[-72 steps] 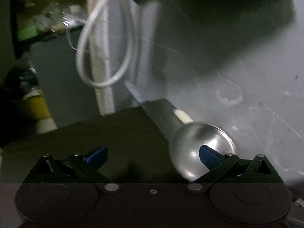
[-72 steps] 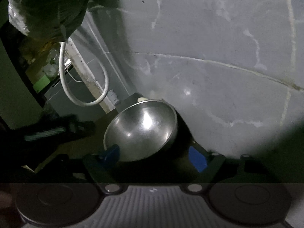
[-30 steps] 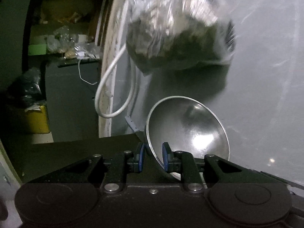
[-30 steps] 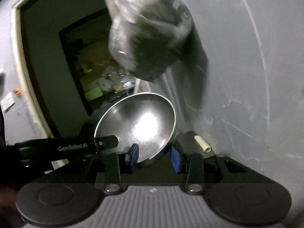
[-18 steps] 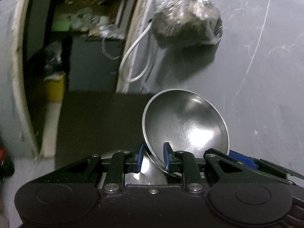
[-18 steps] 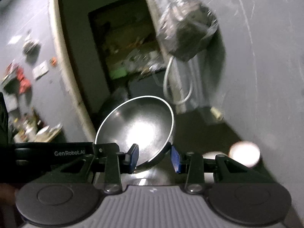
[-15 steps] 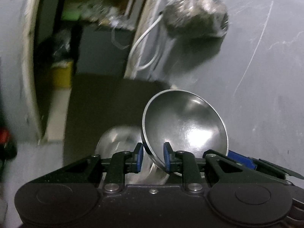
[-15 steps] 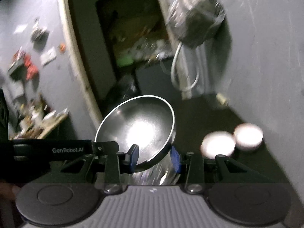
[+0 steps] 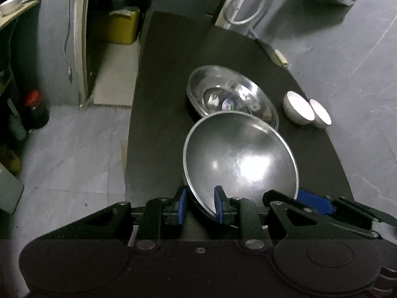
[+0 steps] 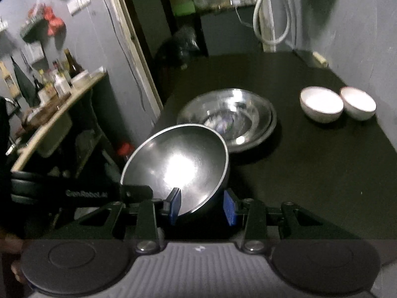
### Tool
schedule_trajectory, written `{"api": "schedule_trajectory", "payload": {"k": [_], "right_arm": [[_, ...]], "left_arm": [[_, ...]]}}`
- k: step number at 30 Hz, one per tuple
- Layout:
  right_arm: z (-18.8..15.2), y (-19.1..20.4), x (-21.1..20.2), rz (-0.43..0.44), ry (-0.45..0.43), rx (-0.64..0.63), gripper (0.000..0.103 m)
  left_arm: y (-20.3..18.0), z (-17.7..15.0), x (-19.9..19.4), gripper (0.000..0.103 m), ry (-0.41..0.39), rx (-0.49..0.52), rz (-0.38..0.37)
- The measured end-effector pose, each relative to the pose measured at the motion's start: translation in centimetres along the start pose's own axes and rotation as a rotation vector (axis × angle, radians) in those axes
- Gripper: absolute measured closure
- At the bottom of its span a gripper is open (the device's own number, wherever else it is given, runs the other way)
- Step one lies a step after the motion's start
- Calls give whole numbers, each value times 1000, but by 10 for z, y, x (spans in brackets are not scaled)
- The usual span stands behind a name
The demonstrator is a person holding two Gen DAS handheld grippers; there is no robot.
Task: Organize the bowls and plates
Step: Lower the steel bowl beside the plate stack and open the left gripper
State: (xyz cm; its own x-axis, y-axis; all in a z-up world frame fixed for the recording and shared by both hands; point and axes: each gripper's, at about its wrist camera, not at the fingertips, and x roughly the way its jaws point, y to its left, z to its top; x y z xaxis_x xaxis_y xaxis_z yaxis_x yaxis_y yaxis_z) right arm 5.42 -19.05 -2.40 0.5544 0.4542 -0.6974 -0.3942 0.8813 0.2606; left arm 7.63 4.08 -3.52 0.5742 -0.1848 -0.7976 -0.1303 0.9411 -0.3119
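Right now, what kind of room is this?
Probably a dim home kitchen: stacked steel bowls and two small white bowls on a black table, bottle-cluttered wooden counter by the doorway.

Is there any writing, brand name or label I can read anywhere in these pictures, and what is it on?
"GenRobot.AI", blurred but just legible, in pale letters on the black body of the left gripper, seen from the right wrist.
A small round blue sticker sits inside the steel bowls stacked on the table; its print is too small to read.
Papers and bottle labels by the far wall are too blurred to read.
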Motion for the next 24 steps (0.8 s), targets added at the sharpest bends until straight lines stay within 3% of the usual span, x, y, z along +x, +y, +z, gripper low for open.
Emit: {"api": "schedule_trajectory", "payload": {"k": [4, 7, 9, 12, 16, 19, 21, 24], "right_arm": [[-2, -4, 9, 3, 41, 6, 61], [-1, -3, 12, -2, 45, -13, 61], [-1, -6, 14, 7, 57, -5, 59], [1, -7, 10, 2, 35, -23, 46], [3, -10, -1, -14, 4, -31, 33], [4, -12, -16, -21, -41, -32, 18], [6, -12, -28, -22, -83, -32, 11], [9, -9, -46, -34, -145, -44, 0]], "left_arm": [[2, 1, 7, 78, 33, -22, 8], [2, 0, 7, 77, 4, -13, 2], [0, 2, 9, 62, -1, -12, 5], [3, 4, 4, 39, -17, -34, 1], [12, 3, -8, 27, -61, -72, -10], [19, -1, -27, 18, -108, -102, -20], [21, -2, -43, 6, -161, -101, -12], [20, 0, -68, 1, -262, -75, 1]]}}
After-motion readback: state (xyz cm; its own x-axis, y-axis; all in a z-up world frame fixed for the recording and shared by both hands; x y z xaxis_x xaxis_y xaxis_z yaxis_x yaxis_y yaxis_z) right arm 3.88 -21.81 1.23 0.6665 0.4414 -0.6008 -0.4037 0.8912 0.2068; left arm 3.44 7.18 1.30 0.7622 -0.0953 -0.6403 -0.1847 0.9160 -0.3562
